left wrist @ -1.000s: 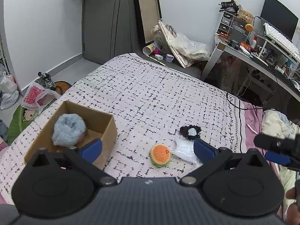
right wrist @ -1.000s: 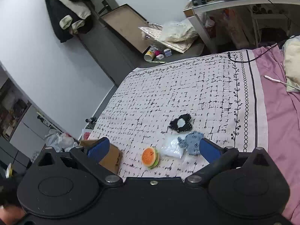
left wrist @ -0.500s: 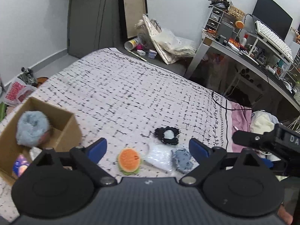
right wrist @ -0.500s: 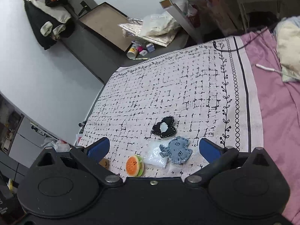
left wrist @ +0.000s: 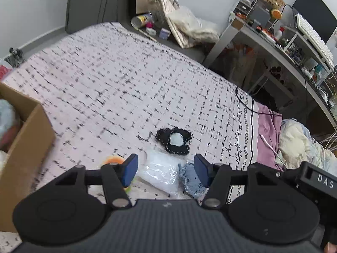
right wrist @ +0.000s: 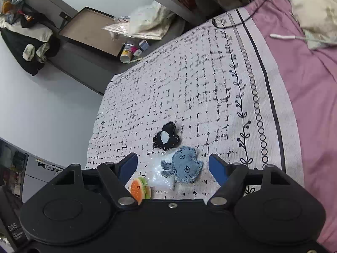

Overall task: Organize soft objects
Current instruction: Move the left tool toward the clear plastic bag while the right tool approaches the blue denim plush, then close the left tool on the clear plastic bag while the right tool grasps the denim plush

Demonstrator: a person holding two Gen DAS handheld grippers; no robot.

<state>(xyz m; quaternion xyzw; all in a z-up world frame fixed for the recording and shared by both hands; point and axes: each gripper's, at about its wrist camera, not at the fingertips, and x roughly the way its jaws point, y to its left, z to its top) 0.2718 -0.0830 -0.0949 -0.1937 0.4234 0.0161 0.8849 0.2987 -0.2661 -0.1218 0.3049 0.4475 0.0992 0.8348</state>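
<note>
Several soft items lie on the patterned bedspread: a black plush with a white patch (left wrist: 174, 140) (right wrist: 166, 138), a clear plastic packet (left wrist: 161, 171) (right wrist: 161, 174), a blue denim plush (left wrist: 191, 179) (right wrist: 183, 166) and an orange burger-shaped toy (left wrist: 113, 160) (right wrist: 139, 188). My left gripper (left wrist: 165, 171) is open and empty, hovering over the packet. My right gripper (right wrist: 173, 165) is open and empty above the blue plush. A cardboard box (left wrist: 23, 139) at the left holds a fluffy blue-grey ball (left wrist: 6, 118), partly cut off.
The bedspread (left wrist: 118, 78) extends far and left. A pink sheet (right wrist: 305, 88) with a cream blanket (left wrist: 299, 145) and a white cable (right wrist: 284, 36) lies to the right. A cluttered desk (left wrist: 280, 40) and floor clutter (left wrist: 181, 25) stand beyond the bed.
Both grippers have moved closer to the group of soft items. The left view has swung right, so the box slid toward the left edge. Both stay open.
</note>
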